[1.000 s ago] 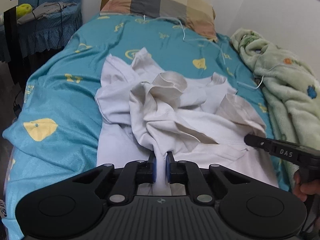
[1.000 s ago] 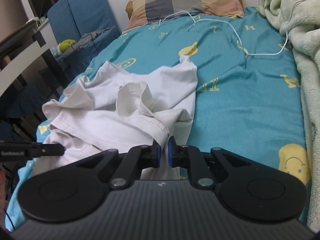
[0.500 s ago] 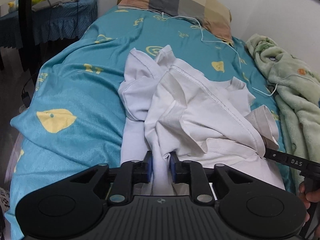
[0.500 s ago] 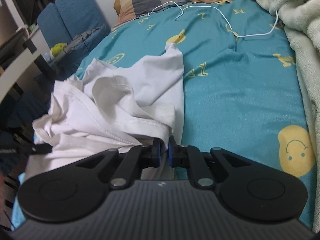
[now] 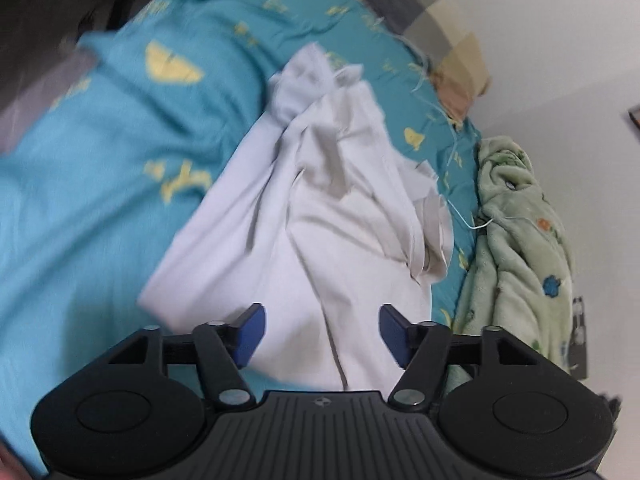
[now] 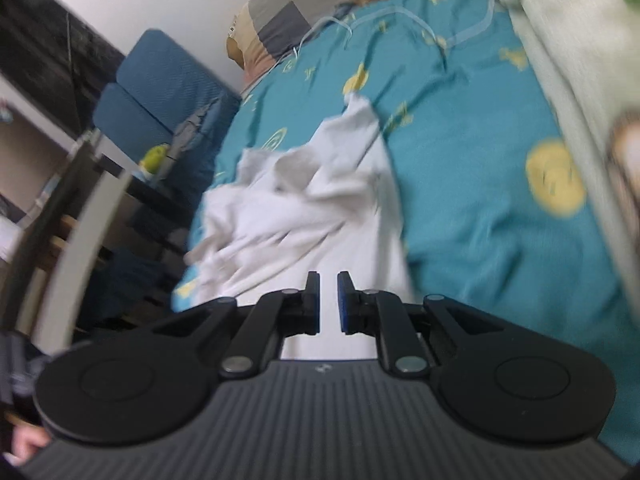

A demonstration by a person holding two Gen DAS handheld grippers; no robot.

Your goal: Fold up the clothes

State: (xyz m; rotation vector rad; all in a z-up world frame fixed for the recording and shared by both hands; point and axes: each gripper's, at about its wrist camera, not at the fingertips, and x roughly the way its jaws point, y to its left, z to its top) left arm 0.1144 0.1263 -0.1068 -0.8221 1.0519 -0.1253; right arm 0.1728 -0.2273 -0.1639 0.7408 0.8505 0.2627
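A crumpled white garment (image 5: 332,220) lies lengthwise on the teal bed sheet (image 5: 100,160). My left gripper (image 5: 321,316) hovers over the garment's near end, its jaws opening wide; cloth lies beneath them and the blue pads (image 5: 252,332) do not press on it. In the right wrist view the same white garment (image 6: 304,216) stretches away from my right gripper (image 6: 329,280), whose jaws stand at a narrow gap with white cloth pinched between them. Both views are tilted and blurred by motion.
A checked pillow (image 5: 424,12) sits at the head of the bed. A green fleece blanket (image 5: 520,240) is bunched along the wall side, with a white cable (image 6: 400,16) on the sheet. A blue chair (image 6: 160,92) and a dark desk (image 6: 60,184) stand beside the bed.
My left jaws have gone from shut on the garment's edge to wide apart, letting it go. Both views have rolled and shifted sideways. The garment now lies more stretched out.
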